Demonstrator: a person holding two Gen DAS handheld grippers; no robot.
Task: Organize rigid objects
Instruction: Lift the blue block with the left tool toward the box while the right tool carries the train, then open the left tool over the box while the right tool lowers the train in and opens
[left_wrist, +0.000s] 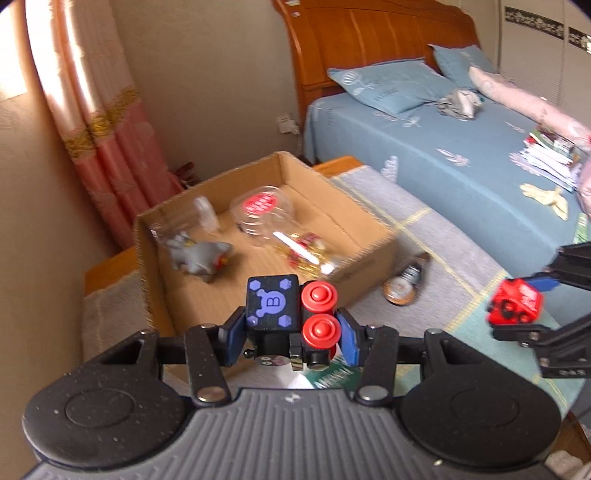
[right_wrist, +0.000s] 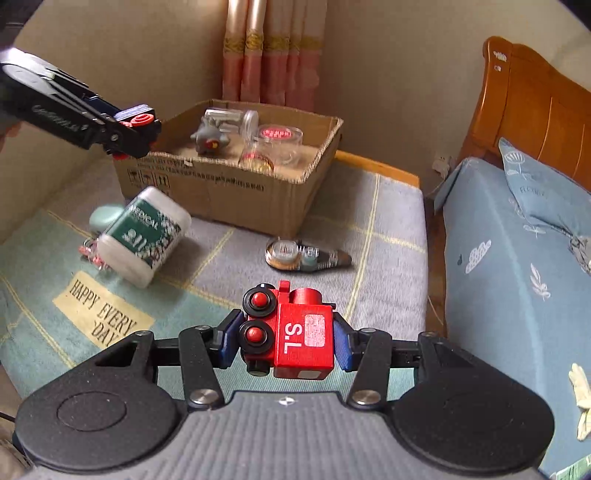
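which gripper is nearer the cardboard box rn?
Left. The left gripper, shut on the black toy train car, hangs at the cardboard box rim. The right gripper, shut on the red toy train car, is farther back over the rug.

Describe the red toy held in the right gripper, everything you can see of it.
The red toy train is a blocky, painted, wood-like engine, with white "S.L" lettering and a pale worn patch on one face, a round red funnel, and black wheels with red hubs. It lies on its side, clamped between the right gripper's blue pads, held clear above the rug.
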